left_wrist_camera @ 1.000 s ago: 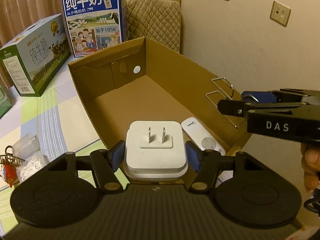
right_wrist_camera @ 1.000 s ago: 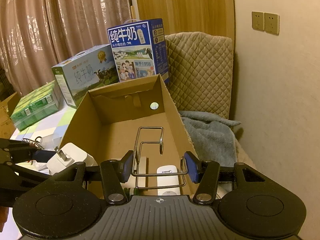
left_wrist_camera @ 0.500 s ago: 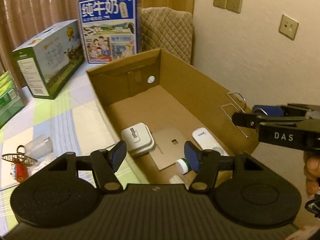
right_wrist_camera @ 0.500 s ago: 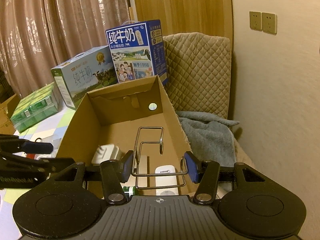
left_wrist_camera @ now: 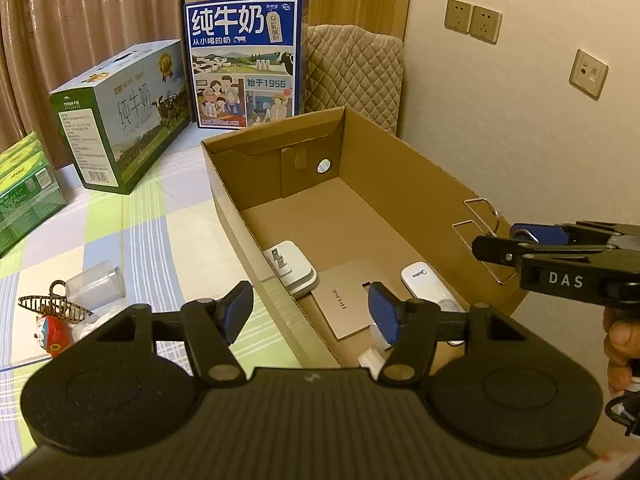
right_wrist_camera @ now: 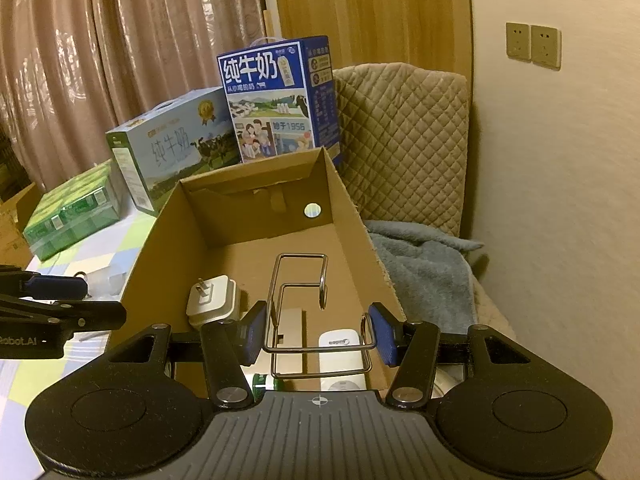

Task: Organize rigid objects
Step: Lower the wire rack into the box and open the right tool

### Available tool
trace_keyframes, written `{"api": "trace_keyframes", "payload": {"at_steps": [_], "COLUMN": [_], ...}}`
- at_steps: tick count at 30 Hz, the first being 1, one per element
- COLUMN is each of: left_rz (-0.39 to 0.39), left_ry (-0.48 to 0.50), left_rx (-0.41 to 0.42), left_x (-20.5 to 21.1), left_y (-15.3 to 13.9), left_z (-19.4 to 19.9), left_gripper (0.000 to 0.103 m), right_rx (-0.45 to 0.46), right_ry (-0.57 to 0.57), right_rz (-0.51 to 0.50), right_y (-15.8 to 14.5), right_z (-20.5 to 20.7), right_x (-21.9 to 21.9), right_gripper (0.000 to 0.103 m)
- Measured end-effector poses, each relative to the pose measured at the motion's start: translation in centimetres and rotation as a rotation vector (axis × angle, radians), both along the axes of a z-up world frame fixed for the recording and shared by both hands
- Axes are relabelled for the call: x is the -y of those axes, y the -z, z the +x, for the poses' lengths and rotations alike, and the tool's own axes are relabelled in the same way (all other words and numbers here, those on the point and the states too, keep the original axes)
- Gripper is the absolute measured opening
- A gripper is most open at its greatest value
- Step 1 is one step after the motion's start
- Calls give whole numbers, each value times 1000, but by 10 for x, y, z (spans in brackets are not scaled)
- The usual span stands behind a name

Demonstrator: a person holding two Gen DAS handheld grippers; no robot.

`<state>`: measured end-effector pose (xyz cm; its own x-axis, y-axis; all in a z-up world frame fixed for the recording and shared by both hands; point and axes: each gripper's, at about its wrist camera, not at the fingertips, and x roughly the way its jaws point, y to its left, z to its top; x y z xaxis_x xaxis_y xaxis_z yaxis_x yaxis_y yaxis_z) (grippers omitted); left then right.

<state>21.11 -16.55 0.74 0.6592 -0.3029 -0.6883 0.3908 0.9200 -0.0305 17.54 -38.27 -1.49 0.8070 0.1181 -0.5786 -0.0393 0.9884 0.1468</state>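
A white plug charger [left_wrist_camera: 290,266] lies prongs-up on the floor of the open cardboard box [left_wrist_camera: 400,168], against its left wall. My left gripper [left_wrist_camera: 310,308] hangs open and empty above the box's near left edge, apart from the charger. Over the box's near end, my right gripper [right_wrist_camera: 318,330] is shut on a bent metal wire rack [right_wrist_camera: 320,347], held above the floor. A white remote [right_wrist_camera: 340,344] and a brown card [left_wrist_camera: 348,304] lie under it. From the left wrist view the right gripper [left_wrist_camera: 504,242] comes in from the right with the wire rack [left_wrist_camera: 464,224].
A blue milk carton [left_wrist_camera: 244,64], a green-and-white milk box [left_wrist_camera: 120,116] and a green pack [left_wrist_camera: 24,188] stand behind and left of the box. A clear cup [left_wrist_camera: 96,284], a hair claw [left_wrist_camera: 52,306] and a red toy [left_wrist_camera: 52,336] lie on the checked cloth. A grey blanket [right_wrist_camera: 424,272] lies right.
The left gripper let go of the white charger, which now lies in the box, and drew back up and to the left. The right gripper kept still with the wire rack.
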Motion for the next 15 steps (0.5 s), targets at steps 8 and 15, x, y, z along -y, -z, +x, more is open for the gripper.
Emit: {"api": "trace_keyframes", "payload": {"at_steps": [8, 15], "left_rz": [-6, -9], "left_ry": [0, -15], "left_rx": [-3, -5], "left_x": [-1, -8], "left_y": [0, 2], "left_z": [0, -3], "left_gripper": [59, 59], "right_rx": [-9, 24], "right_ry": [1, 24], "right_rz": [23, 35], "right_y": [2, -3], "right_z": [3, -2], "right_x": [2, 5], "right_gripper": [51, 57]}}
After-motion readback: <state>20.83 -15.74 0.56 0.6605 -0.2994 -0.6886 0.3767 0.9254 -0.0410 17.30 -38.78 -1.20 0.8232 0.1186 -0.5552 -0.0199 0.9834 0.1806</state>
